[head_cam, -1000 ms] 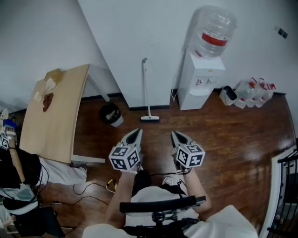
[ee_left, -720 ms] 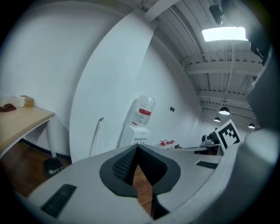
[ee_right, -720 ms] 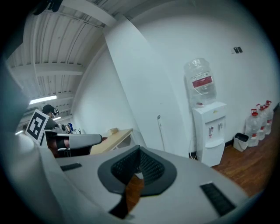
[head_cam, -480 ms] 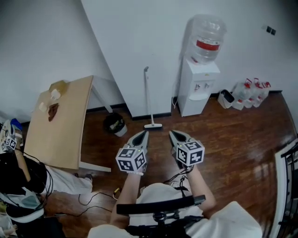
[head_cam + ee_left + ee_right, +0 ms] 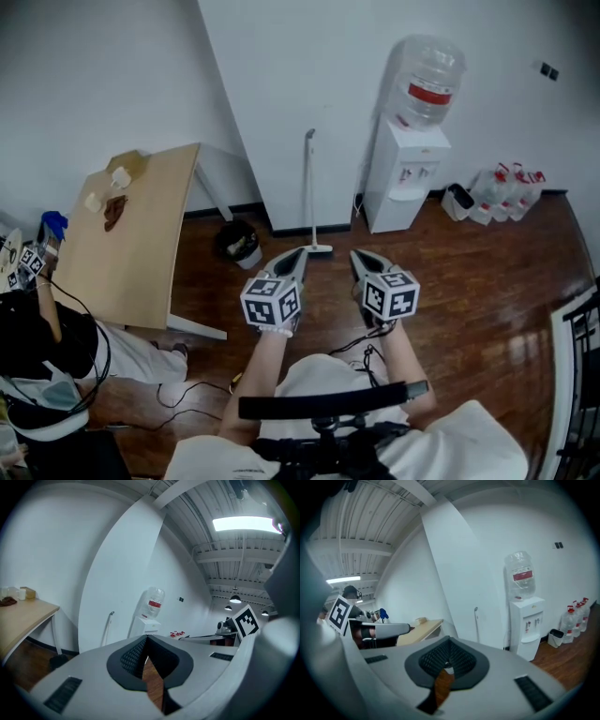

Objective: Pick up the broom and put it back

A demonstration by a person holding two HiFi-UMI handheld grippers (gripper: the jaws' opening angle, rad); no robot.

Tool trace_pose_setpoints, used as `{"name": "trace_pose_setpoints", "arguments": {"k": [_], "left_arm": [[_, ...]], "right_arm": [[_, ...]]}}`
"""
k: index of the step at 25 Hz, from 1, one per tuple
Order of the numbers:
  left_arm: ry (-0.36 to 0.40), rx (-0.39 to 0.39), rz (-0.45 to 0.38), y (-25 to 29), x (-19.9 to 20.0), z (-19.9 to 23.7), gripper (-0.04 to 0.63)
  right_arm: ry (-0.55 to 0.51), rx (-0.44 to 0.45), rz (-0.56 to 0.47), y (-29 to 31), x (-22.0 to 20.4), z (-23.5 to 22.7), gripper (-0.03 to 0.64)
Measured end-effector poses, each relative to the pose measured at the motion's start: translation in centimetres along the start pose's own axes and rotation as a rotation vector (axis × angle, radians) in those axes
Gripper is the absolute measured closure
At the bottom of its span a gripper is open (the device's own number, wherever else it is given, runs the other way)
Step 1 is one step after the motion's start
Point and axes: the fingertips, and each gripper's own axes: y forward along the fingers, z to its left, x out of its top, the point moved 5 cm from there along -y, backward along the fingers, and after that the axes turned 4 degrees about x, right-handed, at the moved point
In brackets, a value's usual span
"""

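1. Both tongs are closed and empty: the left gripper [image 5: 297, 255] and the right gripper [image 5: 359, 256] each have their jaws pressed together with nothing between them. Arriving at the handle like this would shove it rather than grasp it.
2. The broom [image 5: 310, 190] stands upright against the white wall, its head on the floor, between the bin [image 5: 236, 244] and the water dispenser [image 5: 406, 175], ahead of both grippers and apart from them. A sideways nudge could send the thin handle sliding along the wall (it seems only to lean there).
3. A toppling handle could strike the dispenser or the bin.
4. A single grip far from the middle may let the long handle swing.
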Motion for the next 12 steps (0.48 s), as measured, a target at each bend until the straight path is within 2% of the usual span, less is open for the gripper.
{"name": "trace_pose_setpoints", "arguments": {"k": [12], "left_arm": [[-0.022,0.010,-0.005,-1.7,0.0,0.7,0.606]], "right_arm": [[-0.011,0.019,0.033,0.7,-0.4,1.6,0.604]]}}
